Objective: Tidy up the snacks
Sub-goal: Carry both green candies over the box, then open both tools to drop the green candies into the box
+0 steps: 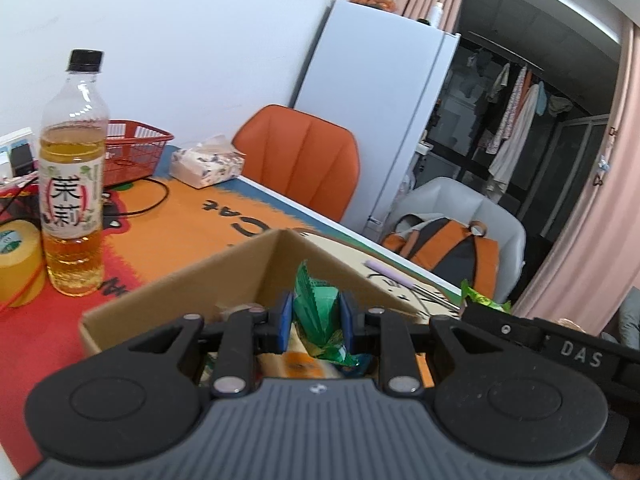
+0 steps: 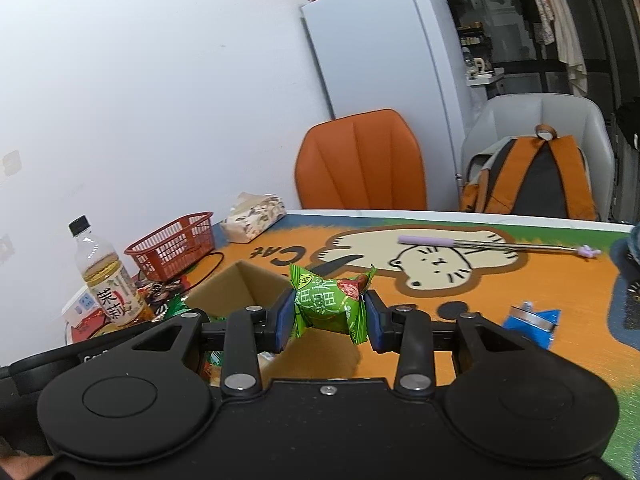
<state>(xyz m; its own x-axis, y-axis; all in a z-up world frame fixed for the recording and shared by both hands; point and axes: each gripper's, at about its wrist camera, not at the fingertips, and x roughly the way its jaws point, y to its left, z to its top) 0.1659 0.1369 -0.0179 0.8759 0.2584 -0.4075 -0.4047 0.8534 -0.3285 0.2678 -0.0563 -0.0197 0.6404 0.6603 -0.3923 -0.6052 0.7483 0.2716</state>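
Note:
My left gripper [image 1: 316, 322] is shut on a dark green snack packet [image 1: 316, 308] and holds it over the open cardboard box [image 1: 176, 292]. Other snacks [image 1: 300, 362] lie inside the box under it. My right gripper [image 2: 329, 316] is shut on a light green snack packet [image 2: 330, 306] and holds it above the near right corner of the same box [image 2: 240, 280]. The right gripper's body [image 1: 552, 344] shows at the right in the left wrist view, with its green packet [image 1: 480, 298] just behind it.
A tea bottle [image 1: 72, 184], a yellow tape roll [image 1: 18, 260], a red basket [image 1: 132, 152] and a tissue pack [image 1: 206, 162] stand on the cat mat [image 2: 460, 320]. A purple-handled stick [image 2: 492, 245] and a blue packet [image 2: 530, 320] lie right of the box. Chairs stand behind the table.

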